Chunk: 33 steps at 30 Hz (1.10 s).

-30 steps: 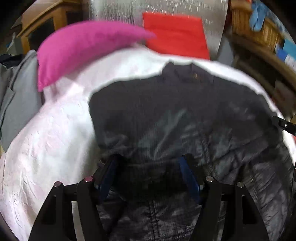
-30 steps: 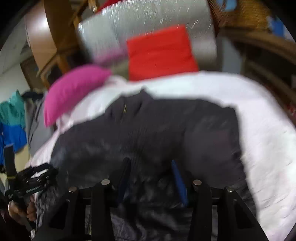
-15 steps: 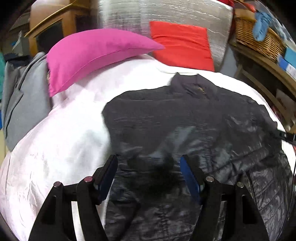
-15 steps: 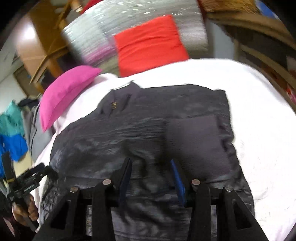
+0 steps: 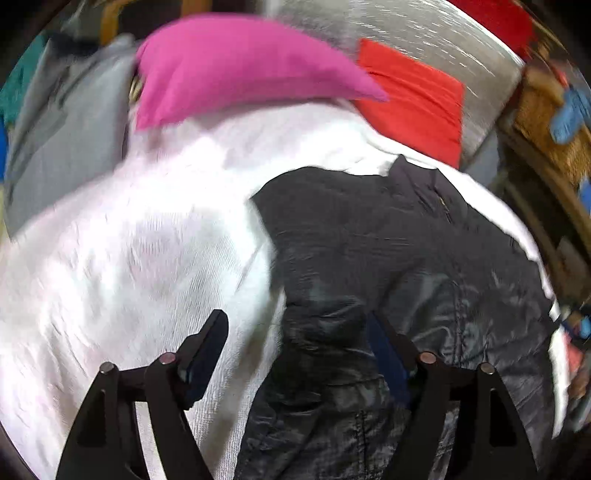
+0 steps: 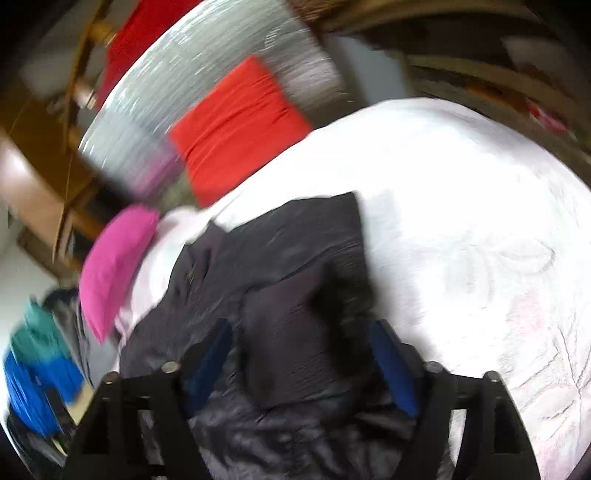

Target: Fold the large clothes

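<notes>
A broad bed [image 5: 110,258] fills most of both views, covered in a white, faintly stitched quilt with a soft crinkled weave that bulges like a dome under the fisheye lens. On it lies the dark jacket [image 5: 388,258], a large puffy garment of shiny, wrinkled, quilted nylon; it spreads from the centre toward four o'clock in the left wrist view, with its short stand-up collar at one o'clock, and from the centre toward seven o'clock in the right wrist view, where one squarish matte panel sits folded over the glossy body. Behind the bed, at twelve o'clock, stands a silvery headboard [image 5: 424,33] with a streaked, metallic sheen. Against it leans a flat rectangular red cushion [image 5: 417,99], and at eleven o'clock in the left wrist view rests a plump, crescent-shaped magenta pillow [image 5: 236,70] of smooth cloth. The left gripper [image 5: 299,332] has just been opening; its black fingers with blue pads stand wide apart, straddling the jacket's left edge where it meets the quilt, the pads clear of the cloth. The right gripper [image 6: 301,336] has likewise just been opening and stands wide over the folded panel, gripping nothing. Both views are smeared by motion blur.
</notes>
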### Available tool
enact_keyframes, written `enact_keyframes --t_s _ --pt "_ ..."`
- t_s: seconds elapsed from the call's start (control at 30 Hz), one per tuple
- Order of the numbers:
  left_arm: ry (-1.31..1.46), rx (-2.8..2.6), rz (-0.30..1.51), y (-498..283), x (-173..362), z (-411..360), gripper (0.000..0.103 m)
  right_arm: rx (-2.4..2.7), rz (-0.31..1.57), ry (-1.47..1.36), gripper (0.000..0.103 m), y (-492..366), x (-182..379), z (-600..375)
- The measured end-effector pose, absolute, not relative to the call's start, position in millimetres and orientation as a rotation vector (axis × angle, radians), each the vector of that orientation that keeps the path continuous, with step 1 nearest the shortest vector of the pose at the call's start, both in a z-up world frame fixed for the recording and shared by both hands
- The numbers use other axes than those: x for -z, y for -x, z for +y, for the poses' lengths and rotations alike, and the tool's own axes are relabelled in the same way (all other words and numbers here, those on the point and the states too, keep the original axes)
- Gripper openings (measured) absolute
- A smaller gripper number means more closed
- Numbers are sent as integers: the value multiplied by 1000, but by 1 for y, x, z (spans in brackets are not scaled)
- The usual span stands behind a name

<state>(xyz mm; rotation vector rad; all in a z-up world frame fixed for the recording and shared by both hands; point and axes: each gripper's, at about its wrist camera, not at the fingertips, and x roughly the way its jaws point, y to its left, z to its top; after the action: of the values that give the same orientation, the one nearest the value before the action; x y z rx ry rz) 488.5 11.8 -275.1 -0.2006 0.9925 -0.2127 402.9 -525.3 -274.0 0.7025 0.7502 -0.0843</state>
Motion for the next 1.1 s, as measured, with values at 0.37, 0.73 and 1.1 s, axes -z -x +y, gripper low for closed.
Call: enact_keyframes --t_s 0.37,0.73,1.1 --pt "460 382 1049 -495 301 17 84 -74 785 -874 87 -440 329 -549" --pt "351 381 986 -498 295 -21 45 -33 774 -574 37 -448 303 -494" --pt "374 326 1039 -504 293 -12 47 -2 811 -606 36 -441 306 -493"
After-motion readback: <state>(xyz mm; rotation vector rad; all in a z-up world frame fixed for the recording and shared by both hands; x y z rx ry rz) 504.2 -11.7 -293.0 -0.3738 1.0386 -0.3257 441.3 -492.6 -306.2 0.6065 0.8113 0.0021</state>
